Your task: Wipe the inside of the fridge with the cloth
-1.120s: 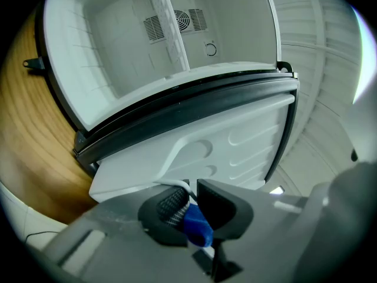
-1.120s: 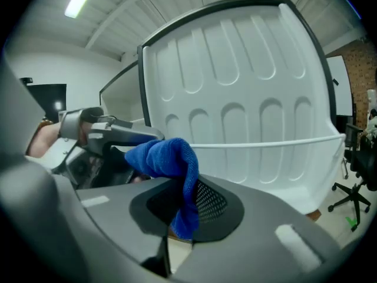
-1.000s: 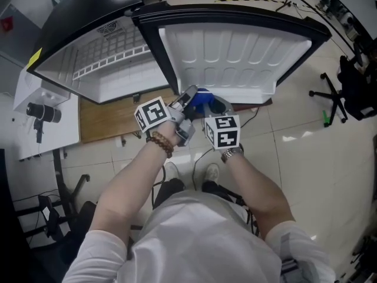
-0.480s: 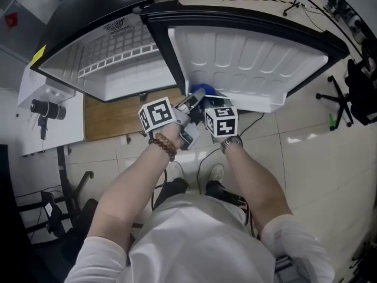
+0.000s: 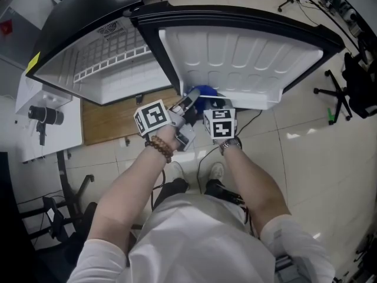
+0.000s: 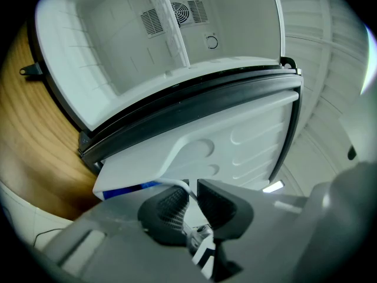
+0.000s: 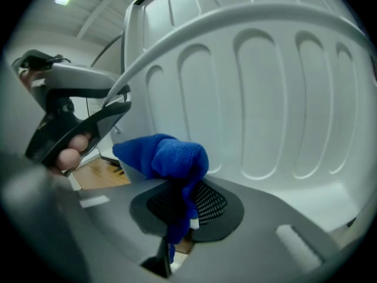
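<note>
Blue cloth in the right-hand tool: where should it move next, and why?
Probably press it forward onto the door's white inner panel and start wiping. The right gripper has its fingers shut on the blue cloth, bunched in front of that panel, while the left gripper seems to pinch the door's edge, steadying it.

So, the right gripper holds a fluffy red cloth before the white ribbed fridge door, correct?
Not red: the right gripper view shows the right gripper holding a fluffy blue cloth before the white ribbed fridge door.
</note>
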